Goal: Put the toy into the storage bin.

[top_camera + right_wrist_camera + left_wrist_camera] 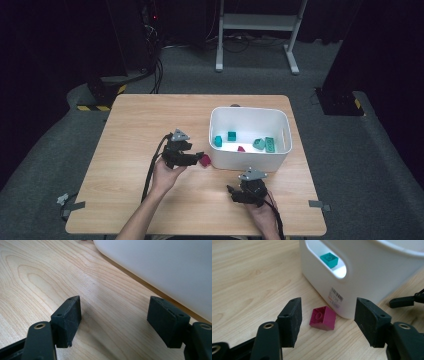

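Several teal blocks (259,143) already inside white bin (250,113); magenta brick (323,318) left just outside it, between open, empty left gripper (327,322) jaws; right gripper (116,323) open, idle.

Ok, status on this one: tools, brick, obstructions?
Left tool open, astride magenta brick on table. Right tool open, empty. White bin close behind brick.

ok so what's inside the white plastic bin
The white plastic bin holds a teal block, a second teal piece, a teal rounded piece, a green ridged piece and a small magenta piece. Its near wall covers part of the floor.
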`<state>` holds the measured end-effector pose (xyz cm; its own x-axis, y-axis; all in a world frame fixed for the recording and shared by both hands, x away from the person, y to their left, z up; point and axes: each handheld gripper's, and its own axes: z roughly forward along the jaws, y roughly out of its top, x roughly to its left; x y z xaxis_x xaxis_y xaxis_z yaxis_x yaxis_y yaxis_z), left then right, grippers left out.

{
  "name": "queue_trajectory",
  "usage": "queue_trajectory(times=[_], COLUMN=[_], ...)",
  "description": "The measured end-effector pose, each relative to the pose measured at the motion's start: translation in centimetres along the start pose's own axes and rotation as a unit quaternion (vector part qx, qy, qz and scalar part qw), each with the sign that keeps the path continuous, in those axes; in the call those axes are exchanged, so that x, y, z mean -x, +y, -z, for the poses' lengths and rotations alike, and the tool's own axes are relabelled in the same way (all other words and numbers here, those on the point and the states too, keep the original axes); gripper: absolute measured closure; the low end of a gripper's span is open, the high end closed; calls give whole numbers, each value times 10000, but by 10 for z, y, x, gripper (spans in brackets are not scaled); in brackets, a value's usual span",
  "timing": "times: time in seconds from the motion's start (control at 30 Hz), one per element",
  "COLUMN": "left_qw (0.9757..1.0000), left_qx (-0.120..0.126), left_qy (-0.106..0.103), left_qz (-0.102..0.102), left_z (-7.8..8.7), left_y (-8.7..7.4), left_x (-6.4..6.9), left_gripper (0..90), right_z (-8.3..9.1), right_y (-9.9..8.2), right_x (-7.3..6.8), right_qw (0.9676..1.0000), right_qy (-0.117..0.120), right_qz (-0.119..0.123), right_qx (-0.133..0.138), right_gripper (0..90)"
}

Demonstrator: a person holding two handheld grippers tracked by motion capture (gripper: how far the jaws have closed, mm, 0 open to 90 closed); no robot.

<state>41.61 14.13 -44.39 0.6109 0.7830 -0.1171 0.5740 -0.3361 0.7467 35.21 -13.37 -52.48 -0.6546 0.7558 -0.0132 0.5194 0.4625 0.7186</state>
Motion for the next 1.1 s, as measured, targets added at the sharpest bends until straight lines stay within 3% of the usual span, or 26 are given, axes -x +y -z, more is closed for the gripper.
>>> queue_trajectory(times=[0.4,1.1], left_qw=[9995,9991], left_qx=[-265,-332], left_qy=[-33,-100], left_qz=[137,234], left_z=[-27,-56], left_y=[-14,-28], left_x=[-2,-3], left_gripper=[384,381], right_z=[0,0], right_y=[0,0], right_x=[0,0], right_qw=[10000,10000], right_qy=[0,0], right_qz=[1,3], right_qx=[1,1], right_gripper=[275,274])
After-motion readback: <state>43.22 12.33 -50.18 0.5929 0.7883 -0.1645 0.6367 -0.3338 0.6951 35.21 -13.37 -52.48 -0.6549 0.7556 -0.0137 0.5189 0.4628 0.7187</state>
